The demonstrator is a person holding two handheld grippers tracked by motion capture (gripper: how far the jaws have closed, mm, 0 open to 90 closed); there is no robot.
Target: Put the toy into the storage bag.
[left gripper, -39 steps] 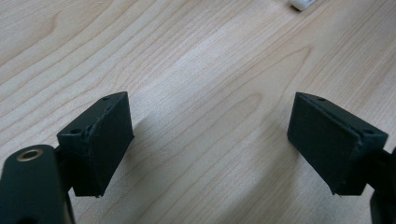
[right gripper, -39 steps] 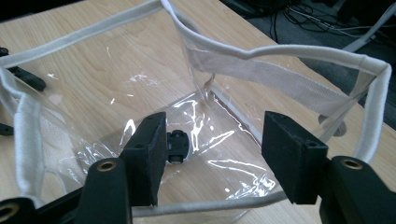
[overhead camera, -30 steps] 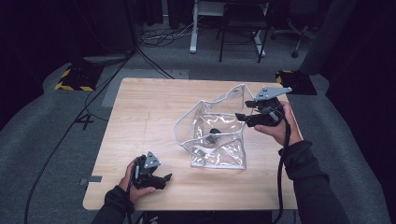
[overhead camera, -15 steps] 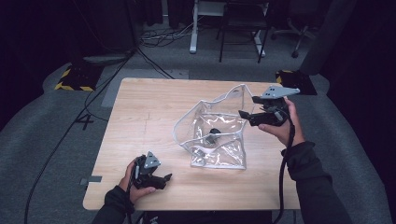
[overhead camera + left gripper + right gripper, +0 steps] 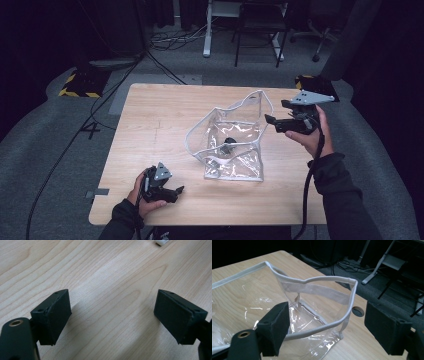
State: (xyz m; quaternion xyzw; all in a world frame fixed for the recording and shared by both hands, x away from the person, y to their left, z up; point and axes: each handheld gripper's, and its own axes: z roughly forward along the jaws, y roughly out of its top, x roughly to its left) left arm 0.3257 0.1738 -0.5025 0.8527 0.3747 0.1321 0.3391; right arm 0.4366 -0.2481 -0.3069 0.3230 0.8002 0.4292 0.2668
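The right gripper (image 5: 271, 123) is drawing back from the bag (image 5: 231, 141), jaws now apart and empty, leaving the bag standing open mid-table where it was being held at the rim a second ago. Something small and dark, perhaps a clip, is lying inside. The left gripper (image 5: 176, 192) is still resting near the front edge, jaws apart.

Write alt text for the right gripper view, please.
The right gripper, open, points at a clear plastic bag with white trim standing open on a light wooden table. Behind the table edge: dark floor, cables and chair legs.
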